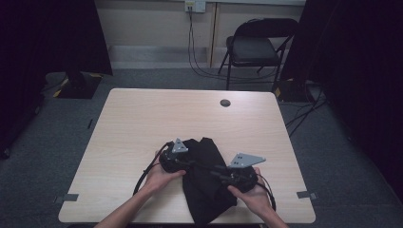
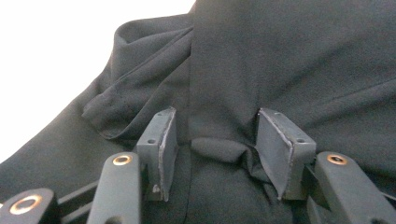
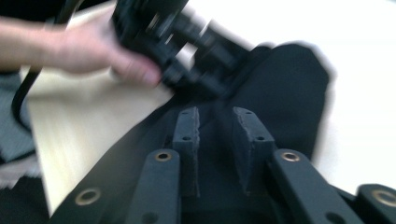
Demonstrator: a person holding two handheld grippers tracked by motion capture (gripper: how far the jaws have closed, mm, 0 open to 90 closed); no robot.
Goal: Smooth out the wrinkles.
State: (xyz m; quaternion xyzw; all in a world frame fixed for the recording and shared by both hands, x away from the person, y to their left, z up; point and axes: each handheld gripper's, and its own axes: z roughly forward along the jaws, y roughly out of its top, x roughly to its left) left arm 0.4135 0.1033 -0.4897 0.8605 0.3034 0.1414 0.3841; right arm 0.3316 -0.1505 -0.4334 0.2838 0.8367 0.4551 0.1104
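Note:
A black cloth lies crumpled on the near part of the light wooden table, with one end hanging over the front edge. My left gripper rests on the cloth's upper left part. In the left gripper view its jaws stand apart, with a puckered fold of the cloth pinched between the pads. My right gripper lies over the cloth's middle, pointing left toward the other gripper. In the right gripper view its jaws are parted just above the cloth, gripping nothing. The left hand and its blurred gripper sit beyond.
A round cable hole sits near the table's far edge. A black folding chair stands behind the table, with cables on the floor. Dark curtains hang on both sides. Grey tape marks flag the front corners.

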